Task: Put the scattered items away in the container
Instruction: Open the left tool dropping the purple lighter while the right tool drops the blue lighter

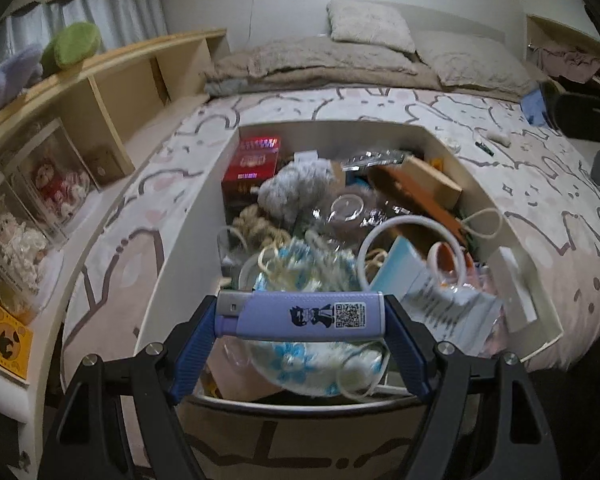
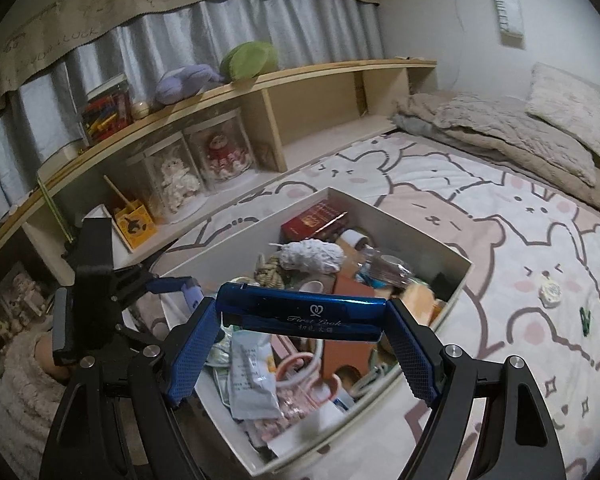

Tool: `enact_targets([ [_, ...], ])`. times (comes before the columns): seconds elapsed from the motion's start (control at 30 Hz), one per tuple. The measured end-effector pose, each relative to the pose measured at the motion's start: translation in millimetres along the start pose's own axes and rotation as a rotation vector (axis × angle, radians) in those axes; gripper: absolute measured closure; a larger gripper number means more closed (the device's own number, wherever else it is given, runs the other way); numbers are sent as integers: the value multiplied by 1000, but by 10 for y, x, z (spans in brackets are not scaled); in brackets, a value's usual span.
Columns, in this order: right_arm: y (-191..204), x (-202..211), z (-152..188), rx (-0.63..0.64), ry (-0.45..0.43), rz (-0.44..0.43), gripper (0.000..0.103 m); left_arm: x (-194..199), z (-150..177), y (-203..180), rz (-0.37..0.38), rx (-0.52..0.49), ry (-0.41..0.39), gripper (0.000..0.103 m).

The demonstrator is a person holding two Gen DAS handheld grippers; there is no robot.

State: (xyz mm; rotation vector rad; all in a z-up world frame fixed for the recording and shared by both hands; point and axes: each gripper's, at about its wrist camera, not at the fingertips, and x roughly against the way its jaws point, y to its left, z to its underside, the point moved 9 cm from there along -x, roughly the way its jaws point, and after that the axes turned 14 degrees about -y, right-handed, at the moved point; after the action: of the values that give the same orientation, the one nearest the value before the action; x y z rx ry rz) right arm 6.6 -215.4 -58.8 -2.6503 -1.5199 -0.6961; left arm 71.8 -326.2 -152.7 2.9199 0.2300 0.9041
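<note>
A bed [image 1: 540, 184] with a bear-print cover carries a white box [image 1: 188, 240] crammed with clutter. Above the box's near end, the left gripper [image 1: 300, 316] pinches a lilac lighter [image 1: 300, 314] crosswise by its ends. Also above the box's near end, the right gripper [image 2: 302, 314] clamps a glossy blue lighter [image 2: 302, 314] the same way. On the cover beyond the box lie a small round trinket [image 2: 550, 291] and a green clip [image 2: 585, 320].

Wooden shelf [image 2: 312, 76] along curtain [image 2: 204, 28]; green plush [image 2: 250, 60], purple plush [image 2: 184, 82] on top; cased dolls [image 2: 204, 160] below; pillows [image 1: 370, 26] at bedhead.
</note>
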Motion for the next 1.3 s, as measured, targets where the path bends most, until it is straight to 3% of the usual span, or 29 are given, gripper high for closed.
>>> enact_targets([
  [0.33,260,-436,-48,104,52,-26,20,32,51,-18,77,71,19,23],
  [0.37,277,-478,-46,110,59,-31,20,39,42,-10,85,86,16,20],
  [0.4,300,-519,-44,114,65,-38,20,51,30,2,89,98,10,7],
  [0.47,347,-602,-48,127,75,-51,20,87,5,29,81,99,-13,0],
  [0.9,767,-1191,-18,337,166,-126,20,386,-17,158,80,123,-100,0],
  [1.07,935,-1444,105,448,235,-157,20,552,-98,238,83,147,-152,0],
  [1.3,1068,-1778,296,509,307,-175,20,687,-95,305,90,170,-184,0],
])
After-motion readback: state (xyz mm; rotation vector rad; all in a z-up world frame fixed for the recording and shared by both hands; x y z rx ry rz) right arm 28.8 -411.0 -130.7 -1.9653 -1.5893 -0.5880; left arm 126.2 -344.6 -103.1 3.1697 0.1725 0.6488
